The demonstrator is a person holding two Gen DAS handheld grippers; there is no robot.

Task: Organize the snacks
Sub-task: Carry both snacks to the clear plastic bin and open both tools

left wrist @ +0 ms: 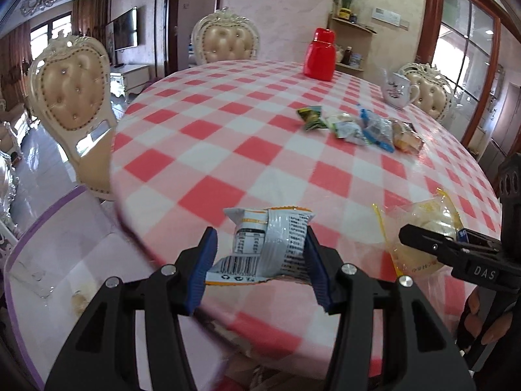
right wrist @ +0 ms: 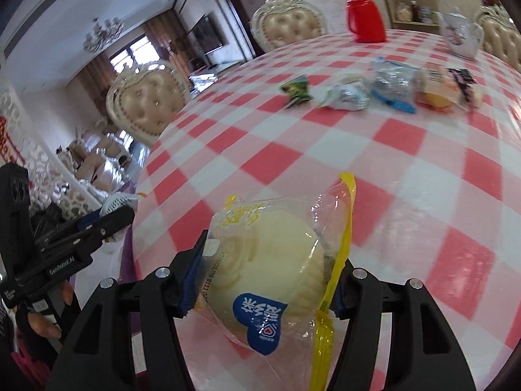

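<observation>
My left gripper (left wrist: 260, 260) is shut on a white and orange snack packet (left wrist: 270, 244), held above the near edge of the red-checked table (left wrist: 228, 150). My right gripper (right wrist: 263, 280) is shut on a clear yellow-trimmed bag with a pale round bun (right wrist: 273, 270) inside, also over the table's near part. That bun bag (left wrist: 423, 228) and the right gripper's finger (left wrist: 449, 247) show at the right of the left wrist view. A row of several wrapped snacks (left wrist: 361, 128) lies further back on the table, also seen as the snack row (right wrist: 381, 93) in the right wrist view.
A red jug (left wrist: 320, 54) and a white patterned teapot (left wrist: 398, 89) stand at the table's far side. Cream padded chairs (left wrist: 70, 97) surround the table. A clear purple-rimmed bin (left wrist: 49, 260) sits low at the left beside the table. A person's fingers (left wrist: 488, 322) grip the right handle.
</observation>
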